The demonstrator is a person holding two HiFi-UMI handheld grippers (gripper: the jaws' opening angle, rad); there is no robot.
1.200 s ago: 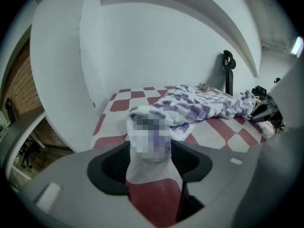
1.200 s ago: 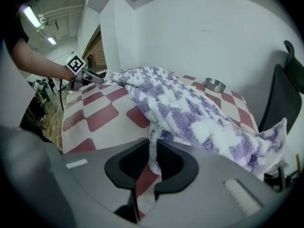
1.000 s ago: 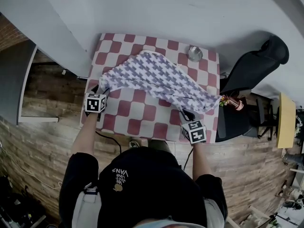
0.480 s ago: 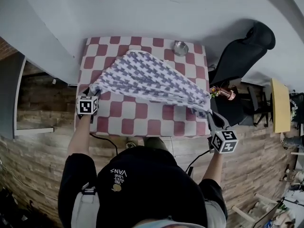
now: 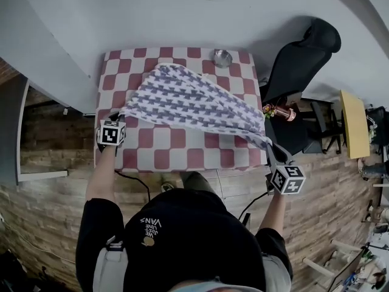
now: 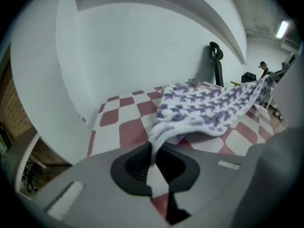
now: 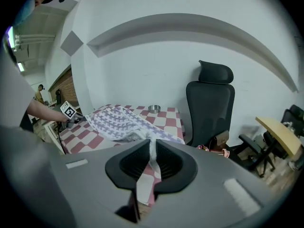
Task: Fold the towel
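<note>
Head view: you hold two grippers. Your left gripper (image 5: 118, 115), jaws just closing, pinches a corner of the one soft purple-and-white houndstooth towel (image 5: 188, 102) at the near-left edge of the checkered table (image 5: 176, 158). Your right gripper (image 5: 271, 147) pinches another corner off the table's near-right corner. The towel stretches across the table, and one round steel bowl (image 5: 222, 58) sits at the far edge.

Towel (image 5: 188, 99) drawn out between two gripped corners
The left hand-held gripper (image 5: 118, 115) has just been closed on the towel's near-left corner, which is pinched between its jaws. The right hand-held gripper (image 5: 273, 152), shut on the opposite corner, has been carried from the near edge of the table (image 5: 152, 158) out past its right corner, and the towel has been stretched longer between the two
</note>
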